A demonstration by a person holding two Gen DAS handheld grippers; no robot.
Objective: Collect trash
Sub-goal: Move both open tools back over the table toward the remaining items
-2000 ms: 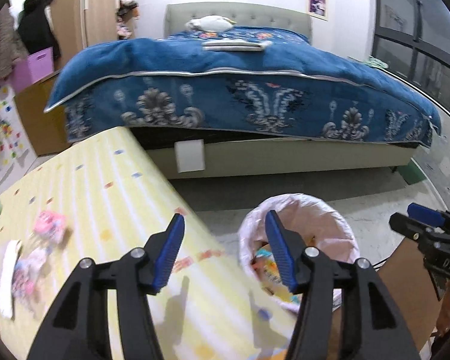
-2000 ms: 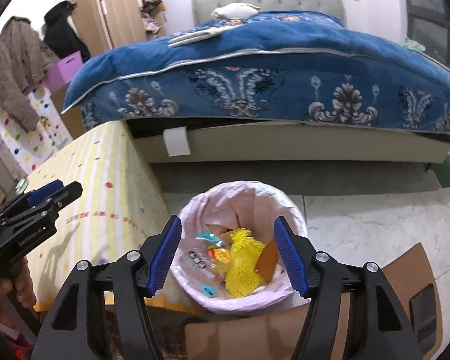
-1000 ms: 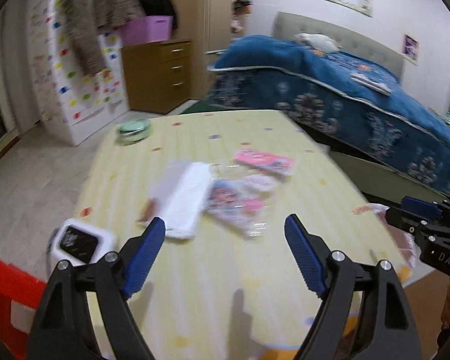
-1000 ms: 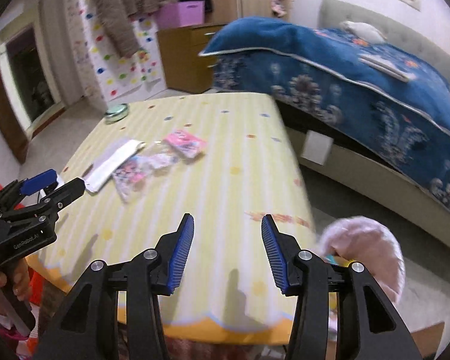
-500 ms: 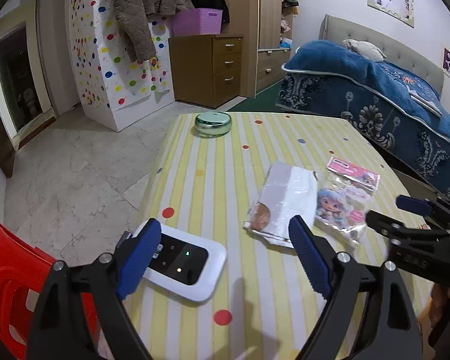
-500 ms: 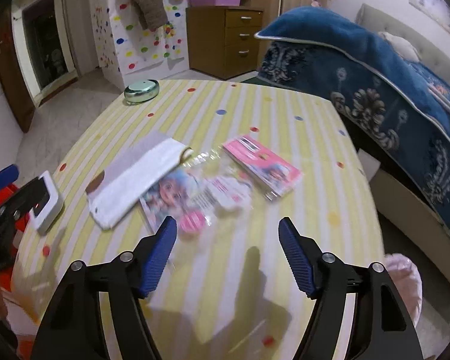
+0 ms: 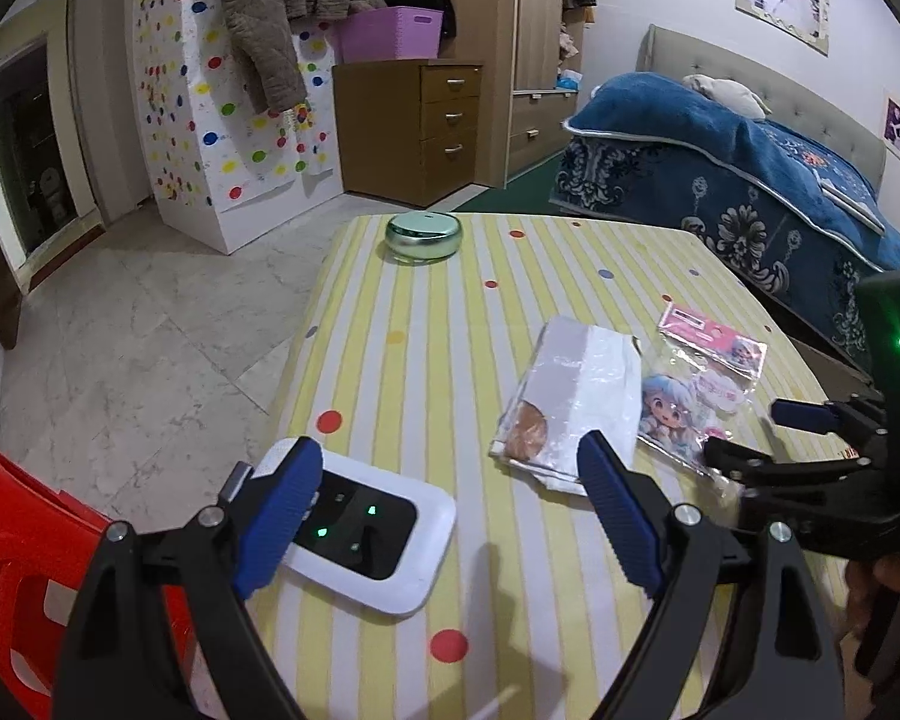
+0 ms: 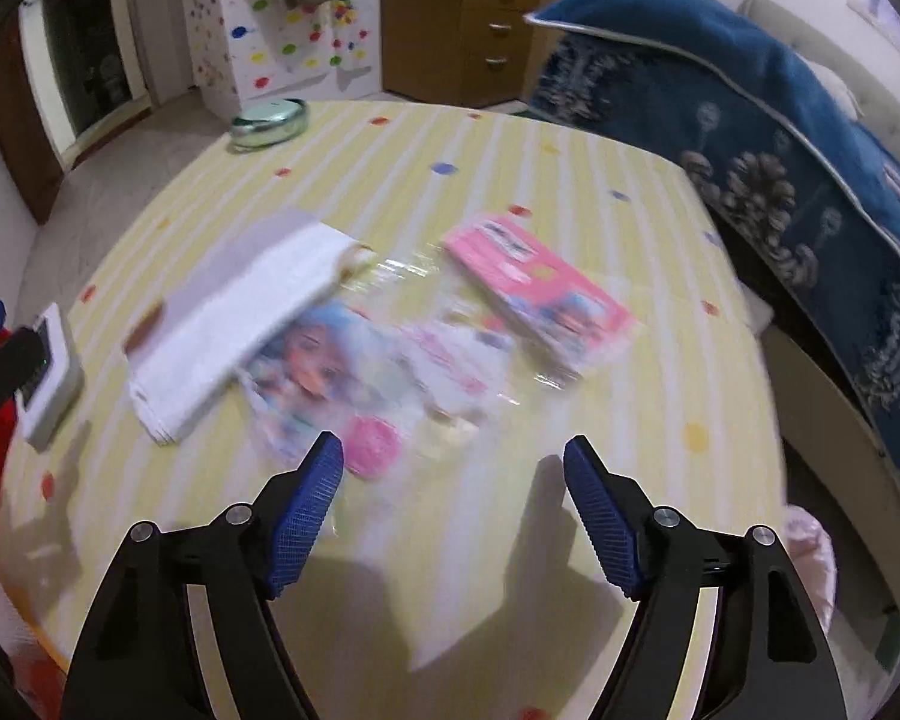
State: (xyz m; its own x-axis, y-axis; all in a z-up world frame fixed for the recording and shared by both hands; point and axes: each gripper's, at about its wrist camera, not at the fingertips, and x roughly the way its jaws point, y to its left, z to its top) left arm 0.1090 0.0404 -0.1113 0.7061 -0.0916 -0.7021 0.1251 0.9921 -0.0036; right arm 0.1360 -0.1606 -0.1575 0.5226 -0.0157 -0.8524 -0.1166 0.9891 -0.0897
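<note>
Three pieces of trash lie on the yellow striped table (image 7: pixel 450 324): a white paper bag (image 7: pixel 576 396) (image 8: pixel 234 318), a clear cartoon-girl packet (image 7: pixel 684 414) (image 8: pixel 354 396) and a pink packet (image 7: pixel 714 339) (image 8: pixel 540 294). My left gripper (image 7: pixel 444 516) is open and empty, low over the table between a white device and the paper bag. My right gripper (image 8: pixel 453 510) is open and empty, just short of the cartoon packet; it also shows in the left wrist view (image 7: pixel 762 438). The pink-lined trash bin (image 8: pixel 810 564) peeks past the table's right edge.
A white device with green lights (image 7: pixel 366 528) (image 8: pixel 48 372) lies near the table's left edge. A round green tin (image 7: pixel 424 235) (image 8: pixel 270 117) sits at the far side. A red chair (image 7: pixel 12 546) stands at left, a blue-covered bed (image 7: pixel 750 192) at right.
Both grippers have swung away from the trash bin to the table and come lower and closer to the packets. Both stayed open and empty.
</note>
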